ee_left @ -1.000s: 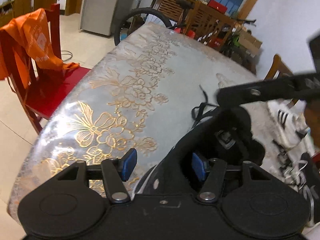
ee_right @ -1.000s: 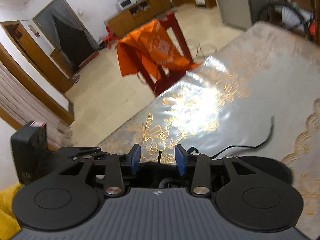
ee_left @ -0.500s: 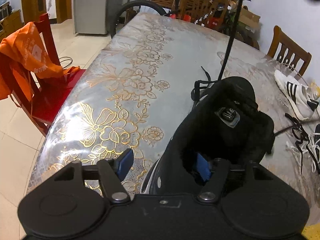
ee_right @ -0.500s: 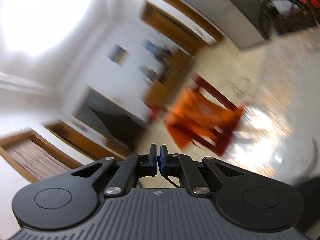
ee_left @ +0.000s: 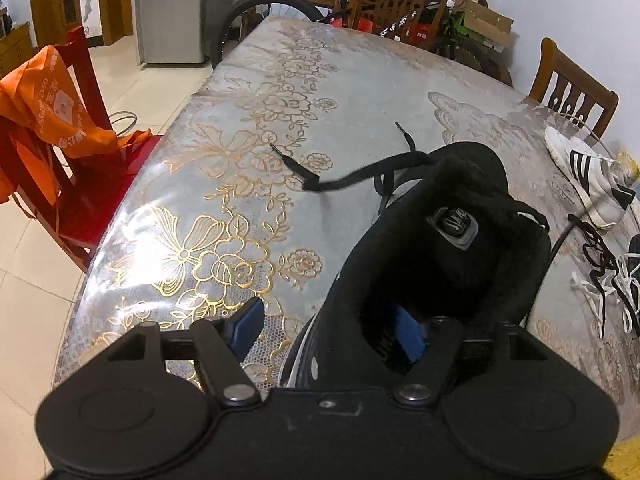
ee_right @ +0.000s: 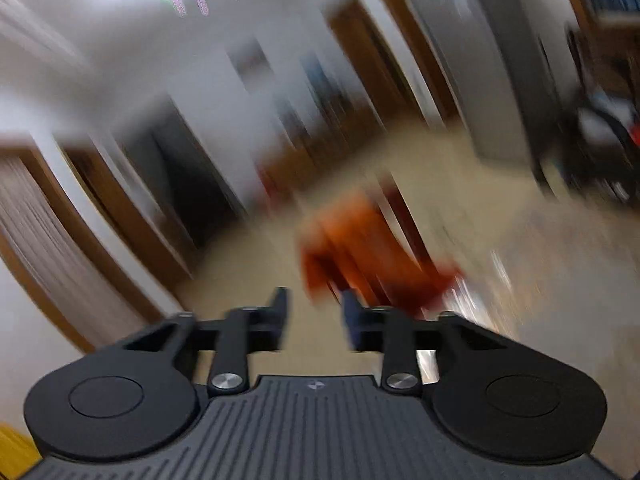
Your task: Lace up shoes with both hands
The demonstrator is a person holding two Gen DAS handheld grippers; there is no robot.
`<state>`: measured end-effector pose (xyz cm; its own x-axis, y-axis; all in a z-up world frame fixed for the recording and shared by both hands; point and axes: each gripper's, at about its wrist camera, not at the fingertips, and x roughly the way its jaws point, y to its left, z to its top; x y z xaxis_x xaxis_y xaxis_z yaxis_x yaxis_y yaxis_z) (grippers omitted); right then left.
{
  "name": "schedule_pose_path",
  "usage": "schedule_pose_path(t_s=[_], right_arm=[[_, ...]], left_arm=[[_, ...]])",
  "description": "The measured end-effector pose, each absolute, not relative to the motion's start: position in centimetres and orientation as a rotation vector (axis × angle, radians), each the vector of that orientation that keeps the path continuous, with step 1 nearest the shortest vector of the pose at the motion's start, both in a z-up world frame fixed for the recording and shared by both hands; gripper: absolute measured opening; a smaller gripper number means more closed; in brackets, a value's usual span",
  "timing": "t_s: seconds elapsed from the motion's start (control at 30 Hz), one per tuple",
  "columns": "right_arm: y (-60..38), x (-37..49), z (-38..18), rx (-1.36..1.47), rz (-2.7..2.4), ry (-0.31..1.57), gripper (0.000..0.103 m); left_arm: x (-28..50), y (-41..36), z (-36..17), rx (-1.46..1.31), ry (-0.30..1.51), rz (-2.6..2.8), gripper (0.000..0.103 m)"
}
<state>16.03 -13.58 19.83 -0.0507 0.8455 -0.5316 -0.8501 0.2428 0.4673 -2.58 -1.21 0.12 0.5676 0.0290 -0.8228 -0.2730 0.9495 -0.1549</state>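
Observation:
A black shoe [ee_left: 440, 248] stands on the floral table [ee_left: 320, 92], heel towards me. My left gripper [ee_left: 328, 328] straddles its heel collar: the right pad [ee_left: 408, 332] is inside the shoe and the left pad [ee_left: 246, 320] outside, jaws wide apart. A black lace [ee_left: 344, 178] lies loose on the table left of the toe, a second lace end [ee_left: 404, 134] beyond it. My right gripper [ee_right: 314, 312] is open and empty, up in the air; its view is heavily blurred and shows only the room.
A white striped shoe [ee_left: 588, 176] and a tangle of black and white laces [ee_left: 608, 276] lie at the table's right. A red chair with an orange cloth [ee_left: 52, 108] stands left of the table. A wooden chair [ee_left: 568, 76] and a bicycle [ee_left: 276, 12] stand behind.
My right gripper was shut on the lace and pulling it taut upward; it has opened and let go. The lace has dropped onto the table. The left gripper stays at the heel.

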Motion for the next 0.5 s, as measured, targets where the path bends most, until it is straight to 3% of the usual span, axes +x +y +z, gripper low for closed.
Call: schedule_pose_path(t_s=[0.2,0.3,0.33,0.37,0.5], right_arm=[[-7.3,13.8,8.1,-0.420,1.241,1.093,0.037],[-5.1,13.8,5.3,-0.539,1.239,1.165,0.036],[-4.8,13.8,4.9,-0.560,1.254,1.185,0.030],[-4.8,13.8,4.7,-0.568,1.270,1.200,0.005],[-5.4,15.3,6.1,-0.351,1.319,1.225,0.000]], left_arm=[[-2.4,-1.4,0.0,-0.257,0.956,0.171,0.068],[-2.4,-1.5,0.0,-0.247,0.957,0.167,0.069],[-2.3,-1.6,0.0,-0.244,0.958,0.166,0.069],[-2.4,-1.5,-0.1,-0.250,0.957,0.166,0.069],[-2.4,-1.7,-0.2,-0.232,0.963,0.167,0.069]])
